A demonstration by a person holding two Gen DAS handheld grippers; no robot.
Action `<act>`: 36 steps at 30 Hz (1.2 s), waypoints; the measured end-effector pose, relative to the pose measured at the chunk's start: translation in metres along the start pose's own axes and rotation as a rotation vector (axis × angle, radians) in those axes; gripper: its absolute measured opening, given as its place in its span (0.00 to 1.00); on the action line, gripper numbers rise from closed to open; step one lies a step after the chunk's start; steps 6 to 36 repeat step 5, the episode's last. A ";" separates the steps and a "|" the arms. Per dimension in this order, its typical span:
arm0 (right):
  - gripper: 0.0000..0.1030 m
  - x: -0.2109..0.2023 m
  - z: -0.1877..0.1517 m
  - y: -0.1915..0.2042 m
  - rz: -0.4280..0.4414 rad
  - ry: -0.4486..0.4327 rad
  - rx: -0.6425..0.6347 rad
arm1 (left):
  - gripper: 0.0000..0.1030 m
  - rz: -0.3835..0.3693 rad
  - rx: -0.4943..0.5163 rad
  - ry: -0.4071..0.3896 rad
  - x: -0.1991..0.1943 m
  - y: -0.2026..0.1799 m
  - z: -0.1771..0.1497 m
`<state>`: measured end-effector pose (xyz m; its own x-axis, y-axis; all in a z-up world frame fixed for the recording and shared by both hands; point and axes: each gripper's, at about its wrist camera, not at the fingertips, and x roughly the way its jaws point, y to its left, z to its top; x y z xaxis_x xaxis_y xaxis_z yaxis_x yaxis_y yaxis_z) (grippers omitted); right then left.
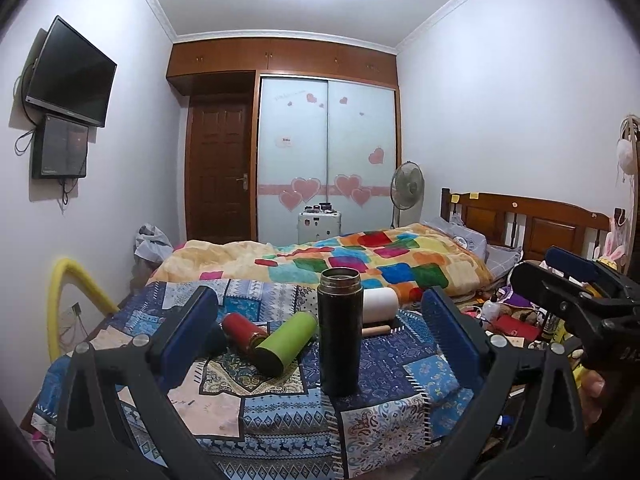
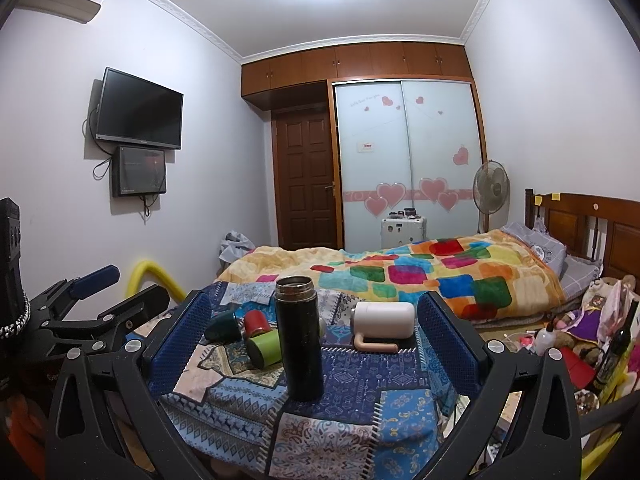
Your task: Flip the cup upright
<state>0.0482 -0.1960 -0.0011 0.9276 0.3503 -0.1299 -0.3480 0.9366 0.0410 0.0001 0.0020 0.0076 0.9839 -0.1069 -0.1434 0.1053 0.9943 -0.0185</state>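
Right now your left gripper (image 1: 320, 328) has its jaws spread wide, with the blue pads (image 1: 196, 322) standing well apart on either side of the black cup (image 1: 340, 330), and nothing is pinched between them. Your right gripper (image 2: 312, 332) is the same: jaws spread, the black cup (image 2: 299, 336) standing between them and touching neither pad. From the left wrist view you can see your right gripper (image 1: 572, 280) off to the right side, and its jaws look parted there too.

That black cup stands upright on the patchwork cloth (image 1: 380, 364), mouth up, lid off, near the middle of the covered surface. Just left of it a green cup (image 1: 286, 342) lies on its side, tilted toward you, its far end close to the black cup. A red cup (image 1: 244, 332) lies on its side beside the green one, touching it or nearly so. Behind the black cup a white cup (image 1: 380, 306) lies on its side with a pale handle (image 2: 374, 346) sticking out in front of it. In the right wrist view a dark green cup (image 2: 224, 326) lies left of the red one.

Beyond the cloth you see a bed with a colourful blanket (image 1: 360, 260), a standing fan (image 2: 491, 191) and a wall-mounted TV (image 2: 140, 109).
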 end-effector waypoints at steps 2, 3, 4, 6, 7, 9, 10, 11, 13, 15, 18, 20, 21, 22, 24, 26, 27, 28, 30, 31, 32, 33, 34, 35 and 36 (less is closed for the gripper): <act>1.00 0.000 0.001 0.000 -0.001 -0.001 0.003 | 1.00 0.002 0.002 0.002 0.000 -0.001 0.000; 1.00 0.000 0.001 0.000 -0.001 -0.001 0.004 | 1.00 0.003 0.004 0.002 0.000 -0.001 0.000; 1.00 0.000 0.001 0.000 0.000 -0.001 0.004 | 1.00 0.003 0.005 0.003 0.000 -0.001 0.000; 1.00 0.000 0.000 0.000 0.000 -0.001 0.002 | 1.00 0.003 0.004 0.003 0.000 -0.001 0.000; 1.00 0.000 0.000 0.000 0.000 -0.001 0.002 | 1.00 0.003 0.004 0.003 0.000 -0.001 0.000; 1.00 0.000 0.000 0.000 0.000 -0.001 0.002 | 1.00 0.003 0.004 0.003 0.000 -0.001 0.000; 1.00 0.000 0.000 0.000 0.000 -0.001 0.002 | 1.00 0.003 0.004 0.003 0.000 -0.001 0.000; 1.00 0.000 0.000 0.000 0.000 -0.001 0.002 | 1.00 0.003 0.004 0.003 0.000 -0.001 0.000; 1.00 0.000 0.000 0.000 0.000 -0.001 0.002 | 1.00 0.003 0.004 0.003 0.000 -0.001 0.000; 1.00 0.000 0.000 0.000 0.000 -0.001 0.002 | 1.00 0.003 0.004 0.003 0.000 -0.001 0.000; 1.00 0.000 0.000 0.000 0.000 -0.001 0.002 | 1.00 0.003 0.004 0.003 0.000 -0.001 0.000; 1.00 0.000 0.000 0.000 0.000 -0.001 0.002 | 1.00 0.003 0.004 0.003 0.000 -0.001 0.000; 1.00 0.000 0.000 0.000 0.000 -0.001 0.002 | 1.00 0.003 0.004 0.003 0.000 -0.001 0.000; 1.00 0.000 0.000 0.000 0.000 -0.001 0.002 | 1.00 0.003 0.004 0.003 0.000 -0.001 0.000; 1.00 0.000 0.000 0.000 0.000 -0.001 0.002 | 1.00 0.003 0.004 0.003 0.000 -0.001 0.000; 1.00 0.000 0.000 0.000 0.000 -0.001 0.002 | 1.00 0.003 0.004 0.003 0.000 -0.001 0.000; 1.00 0.000 0.000 0.000 0.000 -0.001 0.002 | 1.00 0.003 0.004 0.003 0.000 -0.001 0.000; 1.00 0.000 0.000 0.000 0.000 -0.001 0.002 | 1.00 0.003 0.004 0.003 0.000 -0.001 0.000; 1.00 0.000 0.000 0.000 0.000 -0.001 0.002 | 1.00 0.003 0.004 0.003 0.000 -0.001 0.000; 1.00 0.000 0.000 0.000 0.000 -0.001 0.002 | 1.00 0.003 0.004 0.003 0.000 -0.001 0.000; 1.00 0.000 0.000 0.000 0.000 -0.001 0.002 | 1.00 0.003 0.004 0.003 0.000 -0.001 0.000; 1.00 0.000 0.000 0.000 0.000 -0.001 0.002 | 1.00 0.003 0.004 0.003 0.000 -0.001 0.000; 1.00 0.000 0.000 0.000 0.000 -0.001 0.002 | 1.00 0.003 0.004 0.003 0.000 -0.001 0.000; 1.00 0.000 0.000 0.000 0.000 -0.001 0.002 | 1.00 0.003 0.004 0.003 0.000 -0.001 0.000; 1.00 0.000 0.000 0.000 0.000 -0.001 0.002 | 1.00 0.003 0.004 0.003 0.000 -0.001 0.000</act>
